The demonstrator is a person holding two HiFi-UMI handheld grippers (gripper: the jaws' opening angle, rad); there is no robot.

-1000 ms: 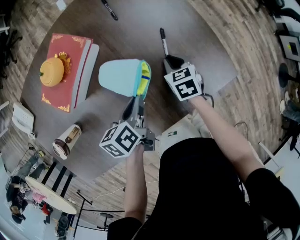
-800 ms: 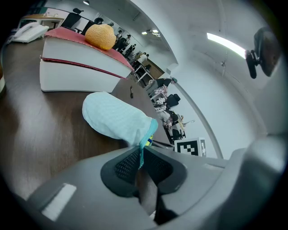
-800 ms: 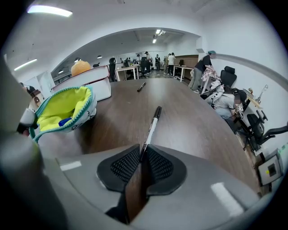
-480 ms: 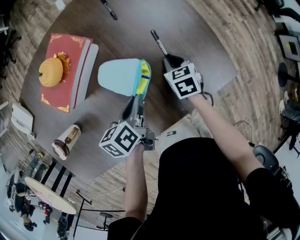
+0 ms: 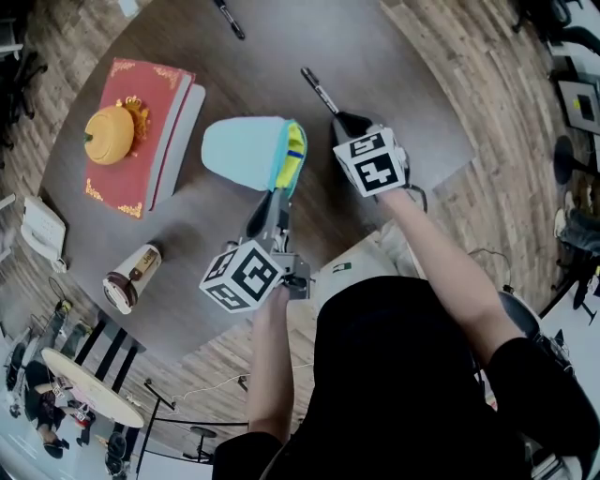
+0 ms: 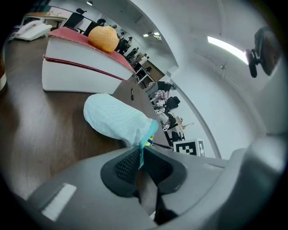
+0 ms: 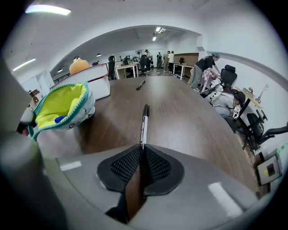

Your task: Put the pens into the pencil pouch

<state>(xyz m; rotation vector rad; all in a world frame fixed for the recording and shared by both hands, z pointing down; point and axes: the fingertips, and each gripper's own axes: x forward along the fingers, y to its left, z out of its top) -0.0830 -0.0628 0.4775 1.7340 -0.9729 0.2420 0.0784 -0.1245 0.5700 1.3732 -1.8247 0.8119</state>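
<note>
The light-blue pencil pouch (image 5: 246, 153) lies on the brown table, its yellow-lined mouth (image 7: 60, 108) open toward the right gripper, with a blue item inside. My left gripper (image 5: 266, 211) is shut on the pouch's teal rim (image 6: 145, 143). My right gripper (image 5: 345, 122) is shut on one end of a black-and-silver pen (image 5: 320, 91), which sticks out ahead of the jaws (image 7: 144, 123), tilted above the table right of the pouch mouth. A second black pen (image 5: 230, 19) lies far off at the table's back.
A thick red book (image 5: 142, 138) with an orange pumpkin-shaped toy (image 5: 110, 135) on it lies left of the pouch. A coffee cup (image 5: 131, 278) lies on its side at the near left. A white phone (image 5: 41, 232) sits at the table's left edge.
The pen in my right gripper has swung, its far end now pointing more to the left, toward the pouch side. The left gripper and the pouch have kept still.
</note>
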